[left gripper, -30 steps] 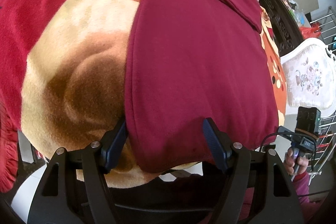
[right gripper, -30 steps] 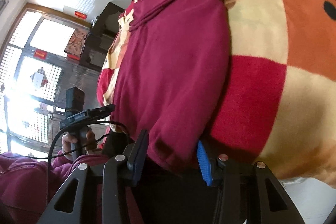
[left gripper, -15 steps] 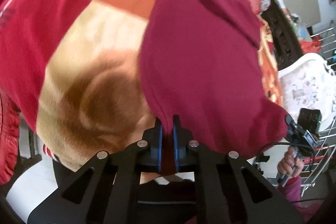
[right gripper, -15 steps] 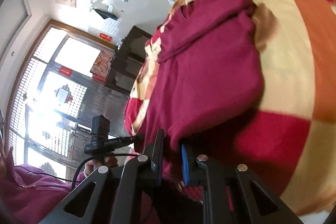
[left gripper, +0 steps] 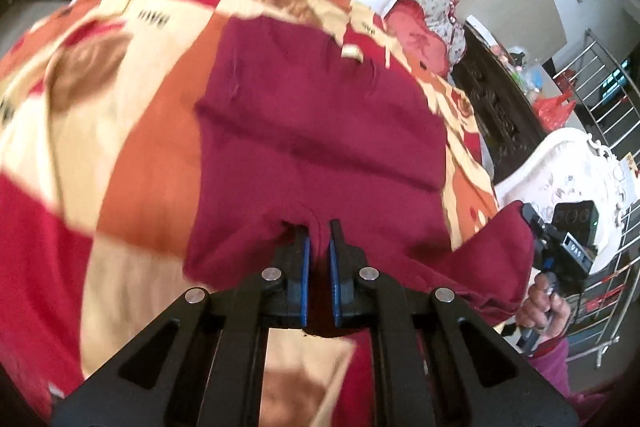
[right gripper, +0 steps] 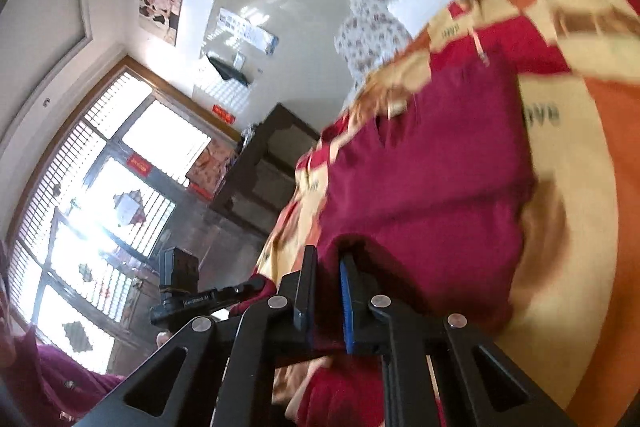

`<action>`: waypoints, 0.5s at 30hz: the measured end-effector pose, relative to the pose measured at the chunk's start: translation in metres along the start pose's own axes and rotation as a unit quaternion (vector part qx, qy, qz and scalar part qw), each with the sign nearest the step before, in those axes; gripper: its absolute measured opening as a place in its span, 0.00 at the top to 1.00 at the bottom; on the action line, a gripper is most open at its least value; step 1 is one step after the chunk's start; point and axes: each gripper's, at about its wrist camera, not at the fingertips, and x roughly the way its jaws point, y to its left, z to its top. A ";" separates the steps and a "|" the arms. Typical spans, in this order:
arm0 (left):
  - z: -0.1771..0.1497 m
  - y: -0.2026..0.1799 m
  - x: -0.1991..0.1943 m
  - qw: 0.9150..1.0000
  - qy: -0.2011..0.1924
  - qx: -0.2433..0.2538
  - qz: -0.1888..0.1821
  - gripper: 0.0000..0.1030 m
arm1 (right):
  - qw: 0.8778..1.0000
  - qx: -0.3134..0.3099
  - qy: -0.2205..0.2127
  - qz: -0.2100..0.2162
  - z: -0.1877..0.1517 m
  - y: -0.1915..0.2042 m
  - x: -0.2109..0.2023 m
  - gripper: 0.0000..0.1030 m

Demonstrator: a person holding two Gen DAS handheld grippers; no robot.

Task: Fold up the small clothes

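Fabric of the maroon garment (left gripper: 320,131) sits pinched between both narrowed claws, left claw (left gripper: 319,243) and right claw (right gripper: 328,267), spreading ahead over the blanket (left gripper: 140,147).

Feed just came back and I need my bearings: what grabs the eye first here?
The dark red garment fills the middle, spread on a checked orange, cream and red blanket. Both tongs, left and right, are clamped on its near edge. A bright window glares left in the right view.
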 end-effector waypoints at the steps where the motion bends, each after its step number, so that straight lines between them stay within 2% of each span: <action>1: 0.009 -0.001 0.002 1.000 -0.006 0.002 -0.001 0.93 | 1.000 -0.004 -0.004 -0.001 0.009 -0.001 0.001 0.93; 7: 0.085 -0.001 0.026 0.999 -0.046 0.004 0.005 0.93 | 0.999 -0.018 -0.042 -0.025 0.079 -0.019 0.019 0.95; 8: 0.089 -0.003 0.029 0.999 -0.049 0.007 0.008 0.93 | 0.998 -0.016 -0.044 -0.041 0.090 -0.025 0.023 0.95; 11: 0.104 -0.003 0.042 0.999 -0.051 0.006 0.016 0.94 | 0.999 0.014 -0.025 -0.041 0.098 -0.036 0.035 0.95; 13: 0.103 -0.002 0.044 0.999 -0.050 0.007 0.015 0.93 | 0.995 -0.014 -0.004 -0.097 0.090 -0.033 0.036 0.93; 14: 0.101 -0.001 0.045 0.999 -0.050 0.011 0.019 0.94 | 0.992 -0.031 0.009 -0.120 0.086 -0.034 0.038 0.82; 15: 0.100 -0.001 0.045 0.999 -0.048 0.012 0.021 0.94 | 0.990 -0.042 0.021 -0.135 0.081 -0.037 0.039 0.55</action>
